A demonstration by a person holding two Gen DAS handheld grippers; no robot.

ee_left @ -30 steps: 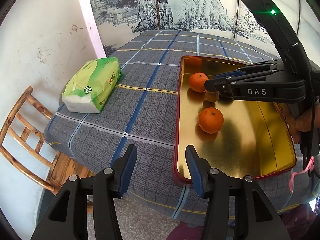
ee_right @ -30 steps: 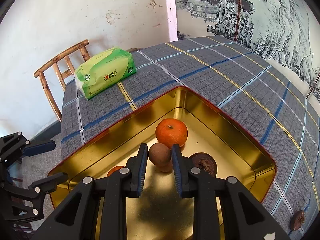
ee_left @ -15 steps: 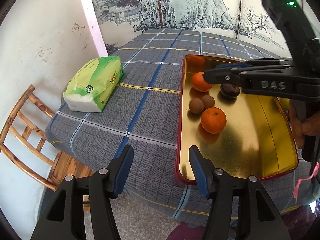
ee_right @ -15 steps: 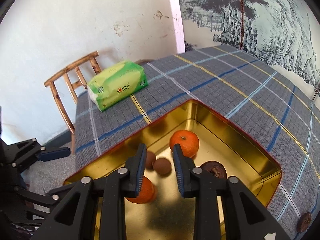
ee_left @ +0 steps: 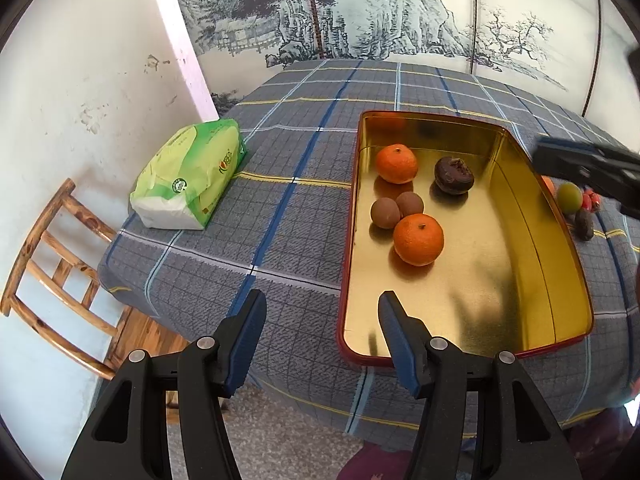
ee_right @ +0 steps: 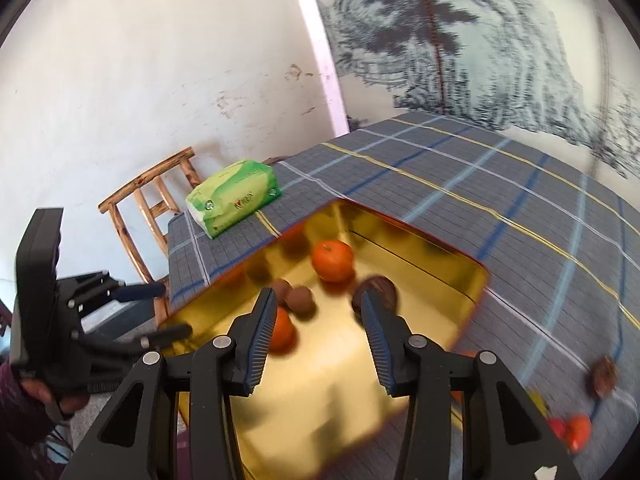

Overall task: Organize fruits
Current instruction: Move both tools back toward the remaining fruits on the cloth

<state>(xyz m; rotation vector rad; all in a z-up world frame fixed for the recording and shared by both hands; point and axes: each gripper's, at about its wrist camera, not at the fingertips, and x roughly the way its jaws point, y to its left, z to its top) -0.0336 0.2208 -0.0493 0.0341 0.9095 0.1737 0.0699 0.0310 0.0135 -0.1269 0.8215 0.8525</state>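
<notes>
Both grippers we hold gape empty: left gripper [ee_left: 320,312] at the gold tray's [ee_left: 532,200] 7 o'clock corner, right gripper [ee_right: 316,308] raised above it. We see a plaid tablecloth [ee_left: 288,152], mural wall [ee_left: 360,12] at 12, chair [ee_left: 52,272] at 9. Oranges [ee_left: 418,239], brown fruits [ee_left: 385,213] lie in-tray.

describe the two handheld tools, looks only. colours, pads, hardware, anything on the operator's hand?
Both tools are matte black plastic with triangular cutouts and silver pivot screws. The left tool has smooth dark-blue pads; the right tool has blue ribbed pads. A flat black block tops the left tool in the right wrist view. The left hand wears a dark purple sleeve. No cables visible.
</notes>
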